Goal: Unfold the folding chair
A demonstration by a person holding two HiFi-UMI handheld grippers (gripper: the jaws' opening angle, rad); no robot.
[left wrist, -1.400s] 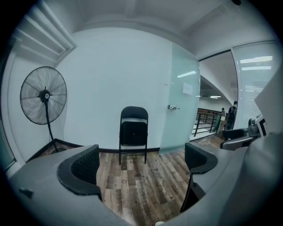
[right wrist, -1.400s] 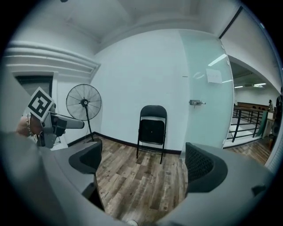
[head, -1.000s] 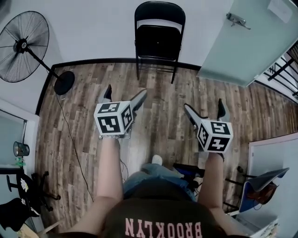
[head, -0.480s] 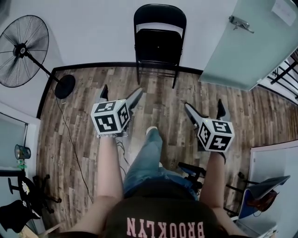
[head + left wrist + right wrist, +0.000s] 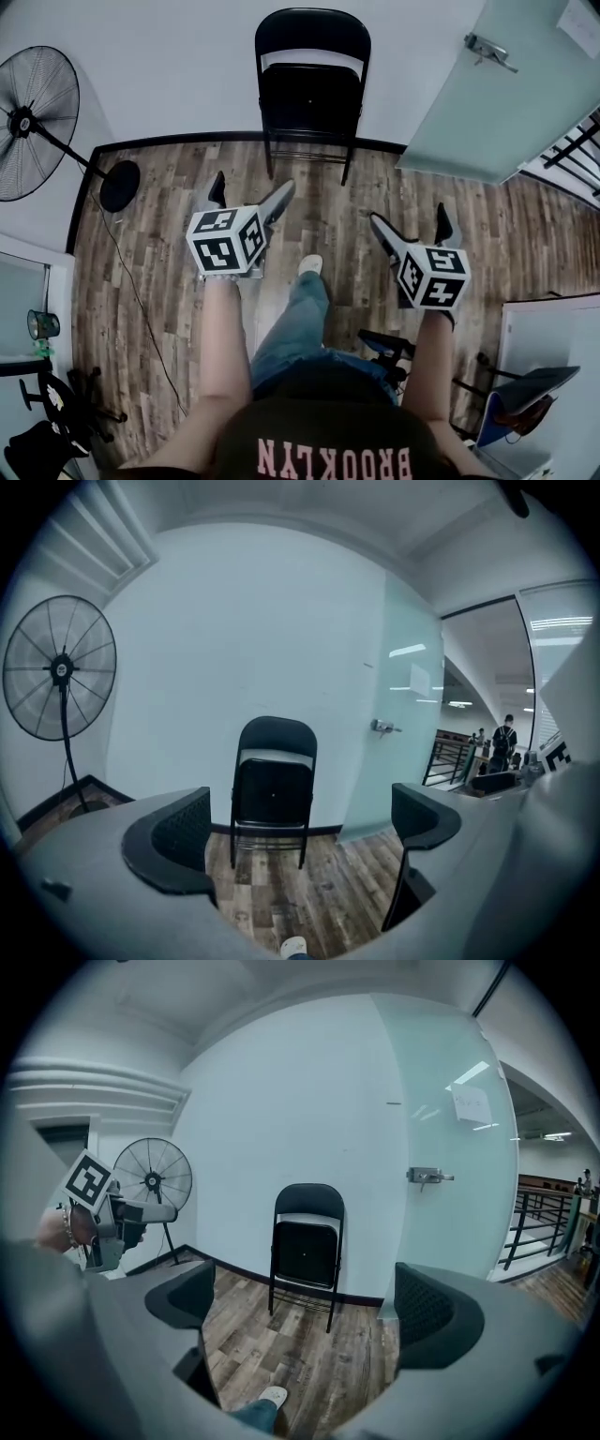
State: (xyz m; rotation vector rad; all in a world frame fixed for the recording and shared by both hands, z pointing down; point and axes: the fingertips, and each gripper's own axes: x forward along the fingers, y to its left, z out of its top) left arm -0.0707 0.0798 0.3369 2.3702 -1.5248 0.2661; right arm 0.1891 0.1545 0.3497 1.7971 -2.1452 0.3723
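While the folding chair (image 5: pixel 314 89) stands folded against the wall (image 5: pixel 169 75), well ahead of you, left gripper (image 5: pixel 251 186) and right gripper (image 5: pixel 409 216) hang released, empty. Judged: approach step. Next you close in, then grip backrest and seat edge.

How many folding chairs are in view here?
1: the folding chair stands folded against the far wall, between the pedestal fan and the glass door. No other shows.

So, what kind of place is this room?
Probably a plain office-type room indoors: a frosted glass door, a wood-plank floor, and a folded folding chair against a white wall, near a pedestal fan.
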